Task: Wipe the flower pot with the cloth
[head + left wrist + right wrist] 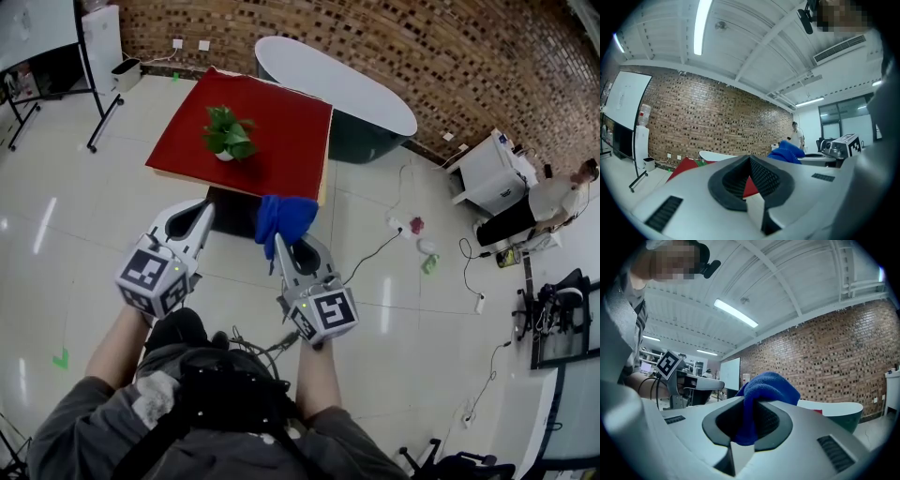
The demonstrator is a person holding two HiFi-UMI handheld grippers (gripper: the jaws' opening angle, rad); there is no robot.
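Grey sleeves [70,427], white hand-held grippers [205,210] [278,246], black-and-white marker cubes [152,278] [324,314].

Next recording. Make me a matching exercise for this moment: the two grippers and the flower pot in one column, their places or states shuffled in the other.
Column one:
1. left gripper
2. right gripper
3. flower pot

Column two:
A. stands on the red table
B. shut, with nothing held
C. shut on the blue cloth

Pairs: 1-B, 2-C, 3-A.
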